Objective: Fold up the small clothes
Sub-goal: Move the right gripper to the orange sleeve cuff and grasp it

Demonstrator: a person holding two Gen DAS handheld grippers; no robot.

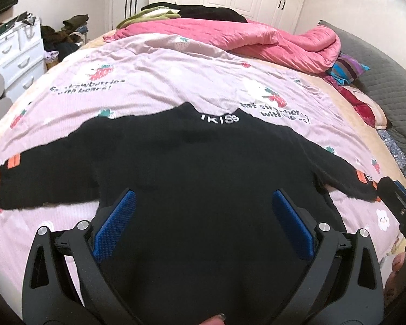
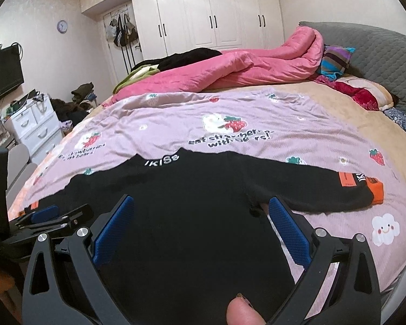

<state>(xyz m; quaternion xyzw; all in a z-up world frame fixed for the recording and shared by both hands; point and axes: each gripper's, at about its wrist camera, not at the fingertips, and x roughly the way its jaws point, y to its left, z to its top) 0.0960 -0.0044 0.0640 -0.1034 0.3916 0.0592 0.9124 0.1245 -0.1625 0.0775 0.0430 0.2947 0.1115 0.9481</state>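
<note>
A black sweater [image 1: 203,162] lies flat on the bed sheet [image 1: 149,75]; its collar reads "IKISS", the orange sleeve labels unreadable. Left hand-held gripper [image 1: 203,216] and right hand-held gripper [image 2: 201,219] hover spread above it.

We see an evenly lit room in both wrist views, the light soft and seemingly from overhead, though no lamp shows. The glossy cream wardrobe doors [image 2: 203,13] carry pale streaks of glare. The black knitted sweater [image 1: 203,168] swallows the light, so its folds barely read. Shadows on the lilac strawberry-print bedsheet [image 1: 154,75] are faint. Fisheye bending curves the bed, dark vignettes fill the corners, and the printed lettering looks smeared.
</note>
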